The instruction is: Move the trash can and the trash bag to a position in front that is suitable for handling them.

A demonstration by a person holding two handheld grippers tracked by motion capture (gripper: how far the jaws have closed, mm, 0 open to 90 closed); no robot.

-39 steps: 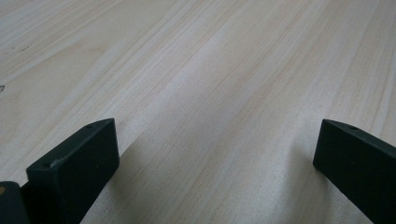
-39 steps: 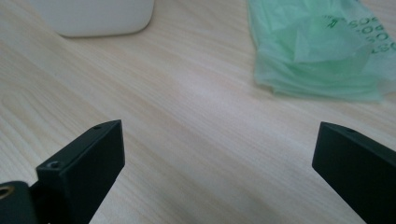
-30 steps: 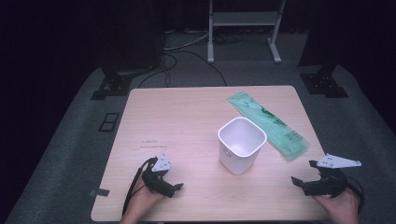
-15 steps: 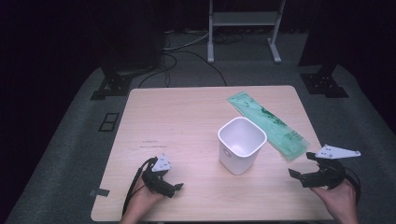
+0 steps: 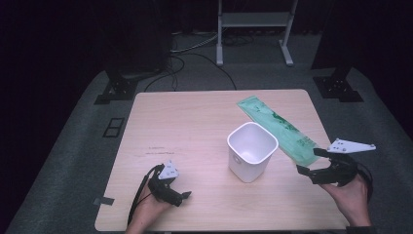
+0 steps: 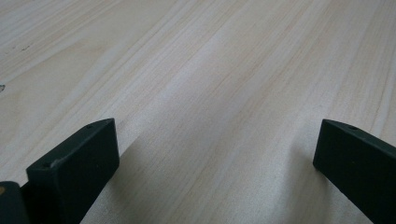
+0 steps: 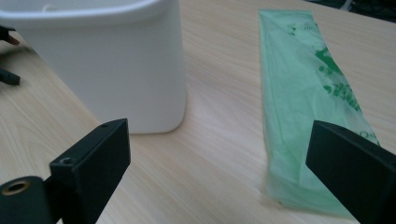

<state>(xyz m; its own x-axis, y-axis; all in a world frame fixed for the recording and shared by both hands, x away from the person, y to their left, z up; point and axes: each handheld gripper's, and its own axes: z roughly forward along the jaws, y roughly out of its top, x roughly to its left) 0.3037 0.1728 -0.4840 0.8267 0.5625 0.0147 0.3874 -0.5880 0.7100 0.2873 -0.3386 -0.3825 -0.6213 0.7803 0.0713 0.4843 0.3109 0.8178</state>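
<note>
A white square bin [image 5: 252, 150] stands upright on the wooden table [image 5: 195, 122], right of centre. A flat green plastic bag [image 5: 280, 127] lies behind and to the right of it. My right gripper [image 5: 308, 162] hovers open near the table's right edge, pointing left at the near end of the bag; in the right gripper view the bin [image 7: 107, 56] is at left and the bag [image 7: 308, 98] at right, nothing between the jaws. My left gripper [image 5: 182, 194] rests open low at the front left, over bare wood [image 6: 210, 93].
The table's front and right edges are close to both hands. Beyond the table lie a dark carpet, cables [image 5: 195, 53], black stand bases [image 5: 117, 90] and a white frame [image 5: 253, 29].
My right gripper has risen and moved left and forward toward the near end of the green bag. The left gripper has stayed where it was.
</note>
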